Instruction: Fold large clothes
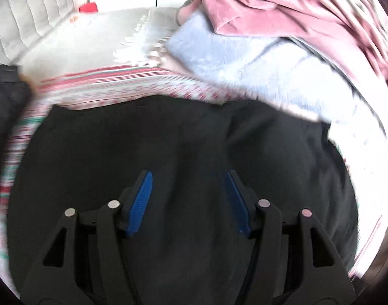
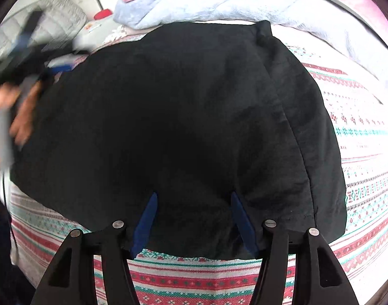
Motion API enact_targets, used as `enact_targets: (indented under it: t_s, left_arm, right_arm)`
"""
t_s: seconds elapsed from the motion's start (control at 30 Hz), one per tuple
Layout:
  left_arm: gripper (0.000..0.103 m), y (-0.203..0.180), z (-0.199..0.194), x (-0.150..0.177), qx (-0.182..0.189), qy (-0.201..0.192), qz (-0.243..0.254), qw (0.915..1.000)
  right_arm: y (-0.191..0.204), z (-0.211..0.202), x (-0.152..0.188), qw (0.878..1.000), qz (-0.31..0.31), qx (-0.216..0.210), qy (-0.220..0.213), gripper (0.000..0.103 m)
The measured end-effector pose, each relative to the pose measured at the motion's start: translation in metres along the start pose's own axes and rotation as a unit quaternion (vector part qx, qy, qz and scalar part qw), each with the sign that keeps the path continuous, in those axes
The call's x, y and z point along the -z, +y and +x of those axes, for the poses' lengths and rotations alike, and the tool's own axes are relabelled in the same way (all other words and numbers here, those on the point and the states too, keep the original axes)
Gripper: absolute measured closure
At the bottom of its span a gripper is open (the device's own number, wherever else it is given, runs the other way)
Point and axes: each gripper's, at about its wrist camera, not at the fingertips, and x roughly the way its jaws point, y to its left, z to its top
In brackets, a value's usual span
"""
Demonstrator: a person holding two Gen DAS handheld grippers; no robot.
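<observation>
A large black garment [image 2: 168,117] lies spread flat on a striped red, white and green bedspread [image 2: 366,137]. It also fills the lower part of the left wrist view [image 1: 183,137]. My left gripper [image 1: 188,175] is open, its blue pads [image 1: 140,203] wide apart just above the black cloth. My right gripper [image 2: 194,195] is open over the near edge of the garment, blue fingertips [image 2: 149,213] apart, nothing between them. The left gripper and the hand holding it show blurred at the left of the right wrist view [image 2: 21,76].
A pile of a pale blue fleece [image 1: 244,58] and a pink velvet cloth [image 1: 295,10] lies behind the garment. A grey quilted cushion [image 1: 29,17], a white fringed throw [image 1: 112,38] and a small red object [image 1: 88,7] are at the back left.
</observation>
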Motion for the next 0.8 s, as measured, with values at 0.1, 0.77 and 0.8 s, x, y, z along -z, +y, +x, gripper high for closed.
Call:
enact_targets:
  t_s: [0.1,0.77,0.8]
  left_arm:
    - [0.042,0.006,-0.029,0.053,-0.015,0.015,0.035,0.9991]
    - [0.039,-0.016,-0.025,0.152,-0.01,-0.001,0.104,0.9945]
    - [0.039,-0.015,-0.024,0.151,-0.008,0.0,0.106,0.9944]
  right_arm:
    - [-0.001,-0.005,0.0,1.0,0.01,-0.006,-0.001,0.04]
    - [-0.048,-0.036,0.057,0.968,0.212,-0.13,0.035,0.035]
    - [-0.054,-0.035,0.058,0.967,0.22,-0.126,0.037,0.035]
